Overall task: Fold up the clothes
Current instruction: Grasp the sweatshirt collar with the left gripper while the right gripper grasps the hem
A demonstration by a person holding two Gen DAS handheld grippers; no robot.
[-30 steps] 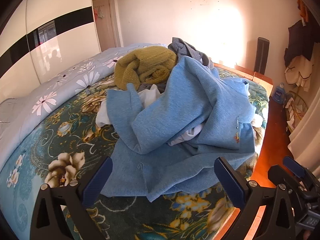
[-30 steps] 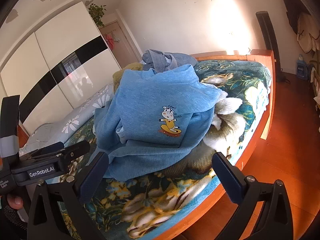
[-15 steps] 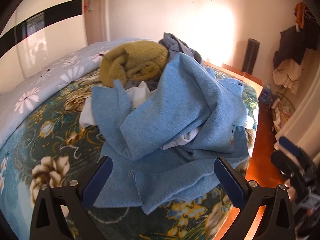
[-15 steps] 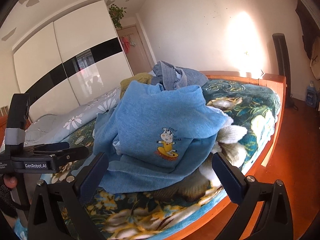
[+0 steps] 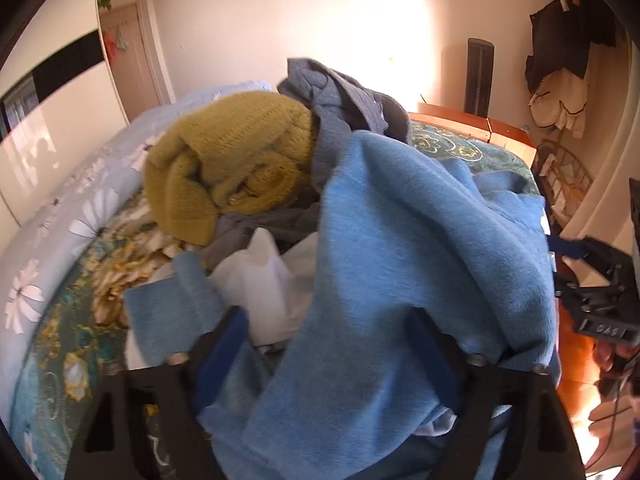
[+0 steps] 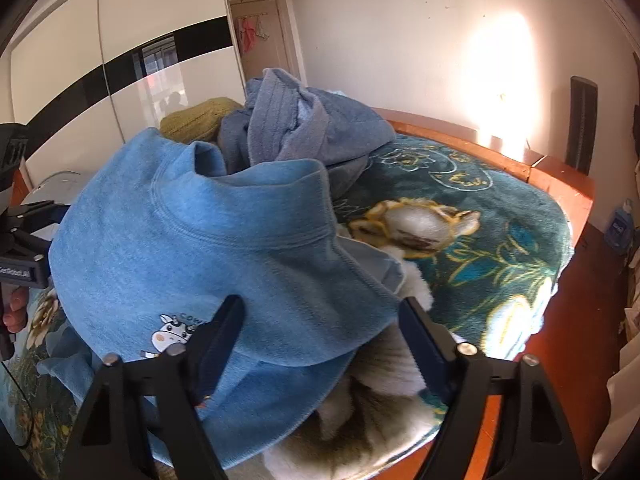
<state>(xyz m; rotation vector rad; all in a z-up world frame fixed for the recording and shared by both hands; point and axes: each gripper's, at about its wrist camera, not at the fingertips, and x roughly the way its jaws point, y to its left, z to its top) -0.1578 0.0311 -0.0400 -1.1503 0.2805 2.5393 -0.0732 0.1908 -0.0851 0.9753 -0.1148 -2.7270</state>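
While half-open, both tools (image 5: 324,344) (image 6: 320,328) straddle sweatshirt (image 6: 192,248).

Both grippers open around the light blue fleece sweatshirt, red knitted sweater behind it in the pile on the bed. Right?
One error: the knitted sweater is mustard yellow, not red, as the left wrist view shows. The rest holds: the left gripper and right gripper are open around the light blue fleece sweatshirt, in the pile on the bed.
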